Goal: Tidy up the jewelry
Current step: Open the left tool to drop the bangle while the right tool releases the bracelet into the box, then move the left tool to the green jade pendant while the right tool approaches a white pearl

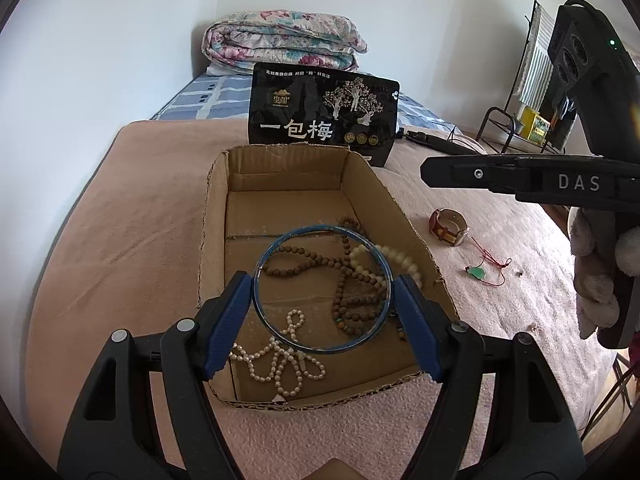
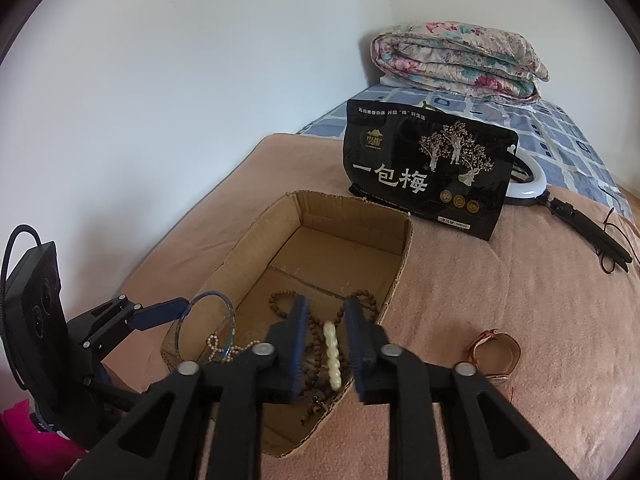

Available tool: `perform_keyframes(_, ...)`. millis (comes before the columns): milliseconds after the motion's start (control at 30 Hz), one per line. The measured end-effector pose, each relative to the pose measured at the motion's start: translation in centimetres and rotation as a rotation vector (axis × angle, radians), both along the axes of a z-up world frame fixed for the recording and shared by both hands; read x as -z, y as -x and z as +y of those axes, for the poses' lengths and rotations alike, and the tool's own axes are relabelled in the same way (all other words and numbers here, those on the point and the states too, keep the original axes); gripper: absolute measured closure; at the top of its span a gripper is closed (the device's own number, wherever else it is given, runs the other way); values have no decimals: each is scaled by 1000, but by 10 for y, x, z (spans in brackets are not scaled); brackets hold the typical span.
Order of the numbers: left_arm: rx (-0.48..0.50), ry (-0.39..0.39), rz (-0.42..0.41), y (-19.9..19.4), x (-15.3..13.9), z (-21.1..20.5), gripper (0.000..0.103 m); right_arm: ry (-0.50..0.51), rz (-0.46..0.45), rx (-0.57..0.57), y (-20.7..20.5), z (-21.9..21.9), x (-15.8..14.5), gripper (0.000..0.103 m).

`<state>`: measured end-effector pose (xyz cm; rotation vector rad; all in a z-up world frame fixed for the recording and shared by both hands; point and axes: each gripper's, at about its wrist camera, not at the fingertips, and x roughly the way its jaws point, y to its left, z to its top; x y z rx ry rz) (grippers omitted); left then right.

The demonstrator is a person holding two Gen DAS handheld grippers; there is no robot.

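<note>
In the left wrist view, the left gripper (image 1: 324, 300) at lower centre pinches a thin blue-rimmed round bangle (image 1: 323, 291) between its blue pads, held above the open brown cardboard box (image 1: 214, 240). Inside the box lie a white pearl strand (image 1: 280, 360) at lower left, brown wooden prayer beads (image 1: 352, 284) and a cream bead bracelet (image 1: 394, 258). At right on the pink blanket (image 1: 120, 240) rest a brown leather-strap watch (image 1: 448, 226) and a green pendant on red cord (image 1: 478, 273). In the right wrist view, the right gripper (image 2: 326, 346) at lower centre hangs over the box with jaws spread, holding nothing.
</note>
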<state>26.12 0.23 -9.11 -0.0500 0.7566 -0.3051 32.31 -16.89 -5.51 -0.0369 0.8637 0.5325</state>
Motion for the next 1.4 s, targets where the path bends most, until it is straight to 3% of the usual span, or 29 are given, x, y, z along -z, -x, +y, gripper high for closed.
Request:
perform_keyframes(100,-15,1,12,-2,2,2,27,5,-7,13,1,-2,-1,57)
perform_keyframes(167,-23,5,16,-2,3,4,27,8,-11,26,1,-5,-2,39)
perform_keyframes(233,-33,10,20,-1,2,6,27,7,-19,40,2,-8,-4,32)
perform_keyframes(867,-42,43,-9,27,-17,0,27,-5,-43,124,23,-60,-15,19)
perform_keyframes(1133,17,37,-33,46,-26,-33,27,0,-61,188,39,-109,-20,12)
perform_keyframes(1400,83,46,-31,55,-28,-69,27,3,-48,263,57,-168,-10,11)
